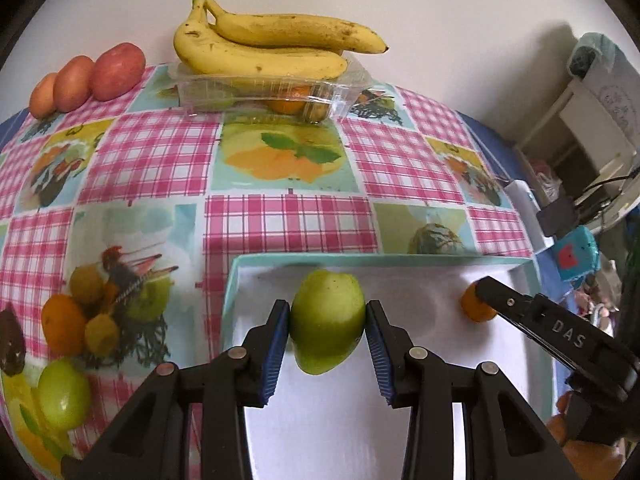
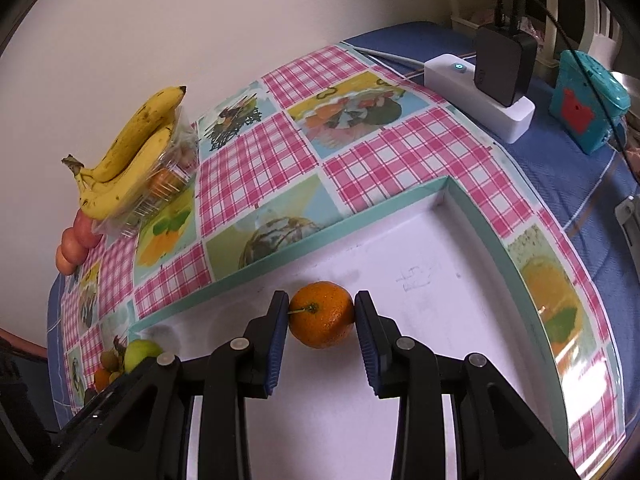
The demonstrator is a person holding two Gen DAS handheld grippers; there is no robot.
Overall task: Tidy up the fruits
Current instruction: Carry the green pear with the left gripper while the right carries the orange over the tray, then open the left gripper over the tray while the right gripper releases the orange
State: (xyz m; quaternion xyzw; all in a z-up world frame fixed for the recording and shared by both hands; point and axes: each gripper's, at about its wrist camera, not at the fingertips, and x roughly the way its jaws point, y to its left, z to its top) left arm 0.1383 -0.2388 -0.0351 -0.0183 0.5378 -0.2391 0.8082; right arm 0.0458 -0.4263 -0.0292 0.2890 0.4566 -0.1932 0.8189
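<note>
My left gripper [image 1: 327, 320] is shut on a green apple [image 1: 326, 322] over the white tray with a teal rim [image 1: 304, 259]. My right gripper [image 2: 322, 314] is shut on an orange tangerine [image 2: 322, 314] inside the same tray [image 2: 472, 216]. In the left wrist view the right gripper's finger hides most of the tangerine [image 1: 474, 306]. In the right wrist view the green apple [image 2: 140, 354] shows at the lower left behind the left gripper's arm. Bananas [image 1: 264, 46] lie on a clear plastic box [image 1: 264, 94] holding more fruit at the far edge.
Three reddish fruits [image 1: 86, 78] sit at the far left by the wall. A white power strip with a black adapter [image 2: 486, 88] and a teal device [image 2: 586, 100] lie on the blue cloth to the right. Shelving [image 1: 584, 128] stands beyond the table.
</note>
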